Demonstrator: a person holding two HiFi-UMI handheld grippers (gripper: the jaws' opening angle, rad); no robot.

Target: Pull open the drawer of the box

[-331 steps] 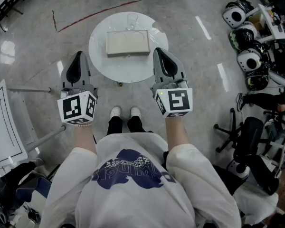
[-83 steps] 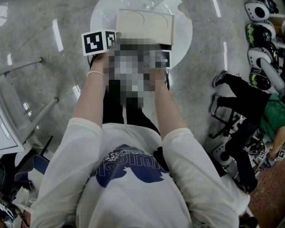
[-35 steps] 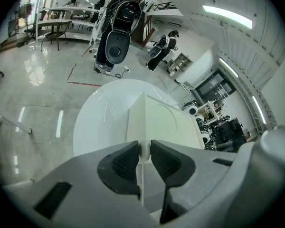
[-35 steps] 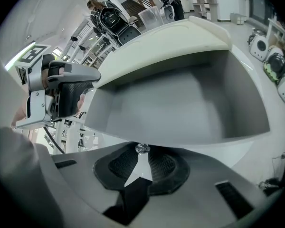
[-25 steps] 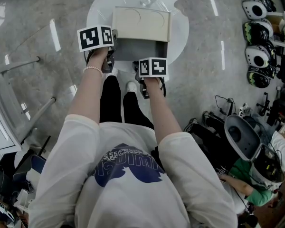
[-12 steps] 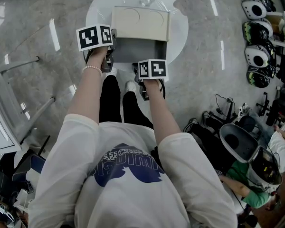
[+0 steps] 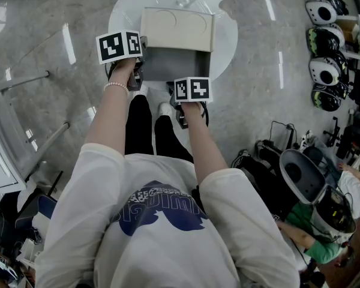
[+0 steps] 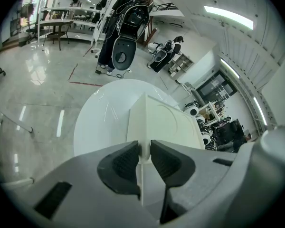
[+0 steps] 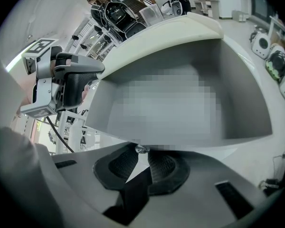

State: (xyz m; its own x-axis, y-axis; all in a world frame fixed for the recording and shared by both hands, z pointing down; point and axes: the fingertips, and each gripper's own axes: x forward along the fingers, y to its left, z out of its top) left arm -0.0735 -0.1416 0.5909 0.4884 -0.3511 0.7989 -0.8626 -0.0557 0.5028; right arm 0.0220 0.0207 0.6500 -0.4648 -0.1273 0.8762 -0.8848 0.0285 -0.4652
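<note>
Looking down in the head view, the box [image 7: 179, 30] sits on the round white table [image 7: 227, 50] at the upper centre of the frame, with its drawer [image 7: 177, 65] drawn out below it toward the person and showing a grey inside. The left gripper [image 7: 138, 62] sits at the box's left near corner, and the right gripper [image 7: 191, 89] at the drawer's front edge. In the left gripper view, the jaws at the lower centre are closed on the box's thin corner edge, with both pads pressing it. This is probably so the light box does not slide across the table. In the right gripper view, the jaws at the lower centre are nearly together, pinching the small metal knob [image 9: 141, 149] on the drawer's front, which is the pulling hold. The drawer looks well open already.
</note>
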